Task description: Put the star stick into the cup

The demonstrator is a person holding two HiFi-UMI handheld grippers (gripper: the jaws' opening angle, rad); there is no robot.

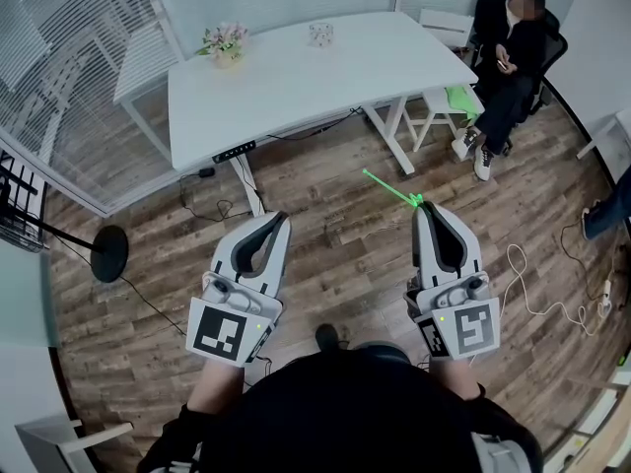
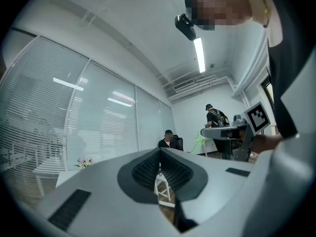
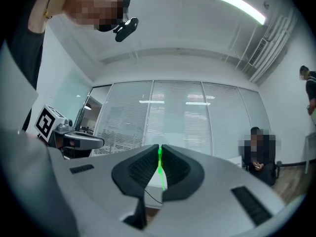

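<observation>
Your right gripper (image 1: pixel 424 208) is clamped on the star stick (image 1: pixel 389 185), which juts forward and to the left from the jaw tips, out over bare wooden floor (image 1: pixel 335 254). Your left gripper (image 1: pixel 279 221) has its jaws together with nothing between them, level with the right one and well apart from it. The cup (image 1: pixel 320 34) stands near the far edge of the white table (image 1: pixel 296 92), well ahead of both grippers, with a flower pot (image 1: pixel 225 45) toward the table's left end. Open floor lies between you and the table's near edge. A white stool (image 1: pixel 439 116) and a seated person (image 1: pixel 508 57) crowd the table's right end, a round black base (image 1: pixel 108 254) sits at your left, and a white cable (image 1: pixel 523 279) loops on the floor at your right
</observation>
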